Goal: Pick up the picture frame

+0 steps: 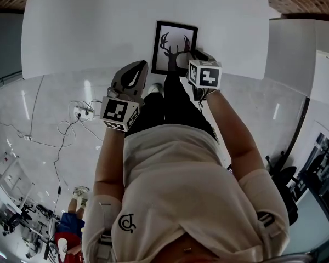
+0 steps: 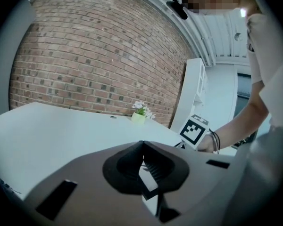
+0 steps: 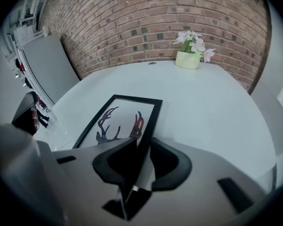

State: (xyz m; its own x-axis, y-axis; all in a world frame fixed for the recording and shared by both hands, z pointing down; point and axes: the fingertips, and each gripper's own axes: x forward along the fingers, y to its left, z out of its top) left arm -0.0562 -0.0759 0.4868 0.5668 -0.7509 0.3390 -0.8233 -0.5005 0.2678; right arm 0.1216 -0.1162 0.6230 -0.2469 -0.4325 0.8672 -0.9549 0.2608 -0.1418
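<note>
Two handheld grippers are in my views. The right gripper (image 3: 142, 147) points steeply down at the white table (image 3: 203, 107). Its jaws stand apart, with one long side bar of the picture frame (image 3: 120, 121) running between them. A sliver of white shows between that bar and one pad, so I read no clamp on it. The left gripper (image 2: 142, 145) has its jaws closed together on nothing and hangs by the table's near edge.

The picture frame lies flat on the table, close to the near edge. It is a tall rectangle with a thin black border around a white sheet. The sheet shows the dark silhouette of an antlered deer head, with a reddish patch on one antler.

At the table's far edge stands a small pale pot of pinkish-white flowers (image 3: 191, 51). A brick wall (image 3: 146, 22) rises behind the table.
</note>
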